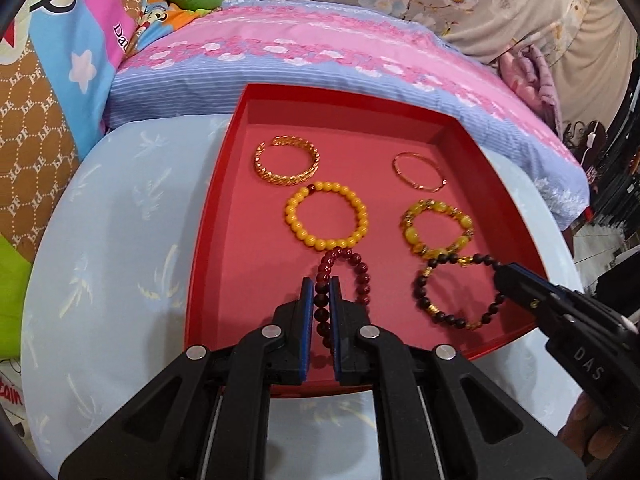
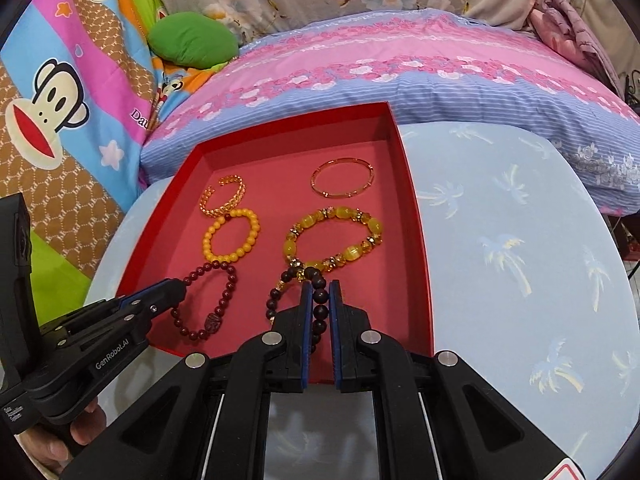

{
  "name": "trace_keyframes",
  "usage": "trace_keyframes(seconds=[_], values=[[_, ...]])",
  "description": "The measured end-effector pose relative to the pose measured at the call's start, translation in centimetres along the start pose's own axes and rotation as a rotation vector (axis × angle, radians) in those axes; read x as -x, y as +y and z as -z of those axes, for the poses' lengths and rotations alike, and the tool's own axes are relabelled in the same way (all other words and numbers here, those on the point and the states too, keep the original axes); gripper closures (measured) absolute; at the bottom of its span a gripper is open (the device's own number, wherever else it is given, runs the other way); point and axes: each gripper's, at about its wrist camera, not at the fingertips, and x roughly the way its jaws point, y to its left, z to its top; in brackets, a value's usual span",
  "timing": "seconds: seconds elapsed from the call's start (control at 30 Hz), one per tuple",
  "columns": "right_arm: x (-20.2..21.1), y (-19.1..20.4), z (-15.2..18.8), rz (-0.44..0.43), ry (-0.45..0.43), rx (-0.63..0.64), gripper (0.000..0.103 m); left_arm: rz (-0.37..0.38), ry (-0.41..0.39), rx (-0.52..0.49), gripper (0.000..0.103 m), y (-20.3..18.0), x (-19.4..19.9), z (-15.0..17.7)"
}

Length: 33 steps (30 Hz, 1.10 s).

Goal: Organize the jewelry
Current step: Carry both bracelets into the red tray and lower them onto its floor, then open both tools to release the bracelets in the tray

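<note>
A red tray (image 1: pixel 208 236) (image 2: pixel 420 240) holds several bracelets. My left gripper (image 1: pixel 321 286) is shut on a dark red bead bracelet (image 1: pixel 362 276) (image 2: pixel 228 296) at the tray's near left. My right gripper (image 2: pixel 320 289) is shut on a black and gold bead bracelet (image 2: pixel 276 292) (image 1: pixel 424 300) at the near right; it shows in the left wrist view (image 1: pixel 502 276) too. Farther back lie a yellow bead bracelet (image 1: pixel 296 226) (image 2: pixel 212 248), a yellow stone bracelet (image 1: pixel 412 236) (image 2: pixel 372 232), a gold cuff (image 1: pixel 276 176) (image 2: pixel 212 204) and a thin gold bangle (image 1: pixel 404 174) (image 2: pixel 320 188).
The tray sits on a round surface with a pale blue palm-print cloth (image 1: pixel 112 240) (image 2: pixel 520 240). Behind it are a pink and blue pillow (image 1: pixel 320 64) (image 2: pixel 400 76), a green cushion (image 2: pixel 192 40) and cartoon bedding (image 2: pixel 60 100).
</note>
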Motion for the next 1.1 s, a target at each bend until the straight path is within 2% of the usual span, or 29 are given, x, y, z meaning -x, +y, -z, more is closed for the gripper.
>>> trace_keyframes(seconds=[0.2, 0.4, 0.5, 0.77, 1.1], values=[[-0.3, 0.1, 0.4, 0.03, -0.005, 0.02, 0.095, -0.058, -0.013, -0.023, 0.095, 0.2, -0.2, 0.5], [0.1, -0.3, 0.5, 0.033, -0.026, -0.003, 0.086, -0.091, -0.031, -0.029, 0.091, -0.2, 0.0, 0.7], [0.3, -0.4, 0.6, 0.031, -0.028, -0.005, 0.085, -0.093, -0.039, -0.025, 0.083, -0.4, 0.3, 0.8], [1.7, 0.0, 1.1, 0.011, -0.036, 0.002, 0.084, -0.087, -0.054, -0.019, 0.082, -0.7, 1.4, 1.1], [5.5, 0.9, 3.4, -0.012, -0.055, 0.018, 0.085, -0.076, -0.095, -0.018, 0.082, -1.1, 5.4, 2.7]])
